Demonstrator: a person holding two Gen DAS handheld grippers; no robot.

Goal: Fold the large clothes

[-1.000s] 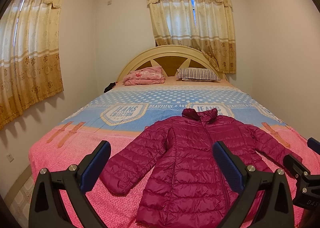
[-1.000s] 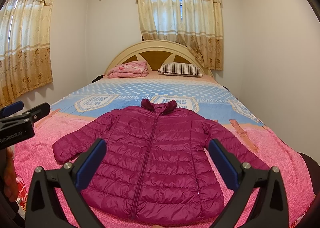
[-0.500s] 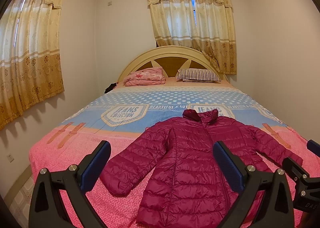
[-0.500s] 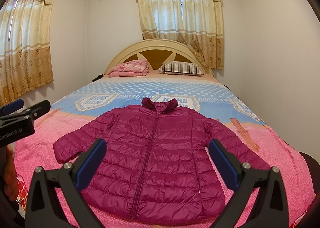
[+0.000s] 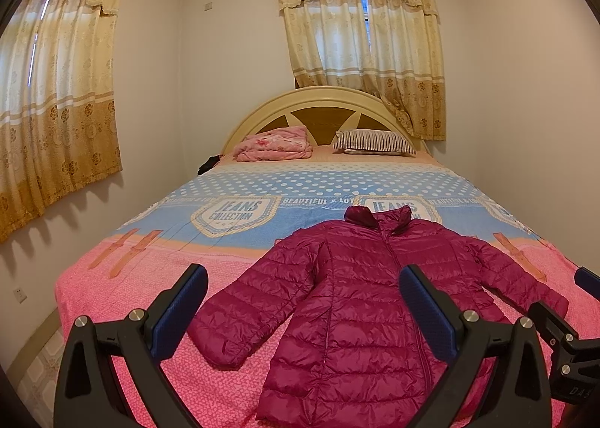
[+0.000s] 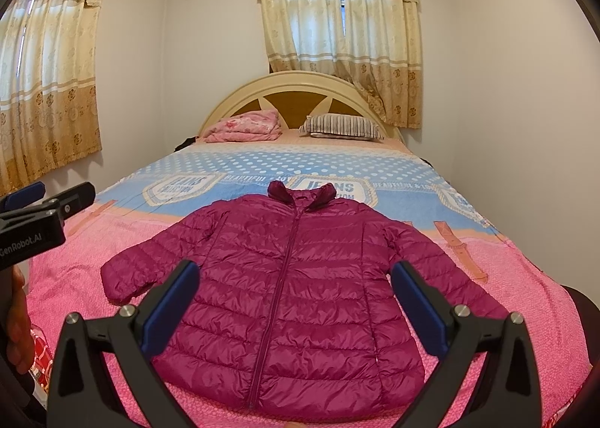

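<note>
A magenta quilted puffer jacket point(image 5: 360, 300) point(image 6: 296, 285) lies flat, zipped, front up on the pink end of the bed, collar toward the headboard and both sleeves spread out. My left gripper point(image 5: 303, 278) hovers open above the foot of the bed, over the jacket's left sleeve and side. My right gripper point(image 6: 296, 274) hangs open above the jacket's lower middle, holding nothing. The other gripper shows at each frame's edge: the right one point(image 5: 573, 319) and the left one point(image 6: 41, 218), held by a hand point(image 6: 15, 319).
The bed point(image 6: 93, 278) has a pink and blue cover. A folded pink blanket point(image 5: 275, 144) and a striped pillow point(image 5: 375, 143) lie by the cream headboard point(image 6: 300, 86). Walls stand close on both sides, with curtained windows point(image 5: 56, 98).
Almost nothing has moved. Both grippers stay open in the same place; the views shift only slightly.
</note>
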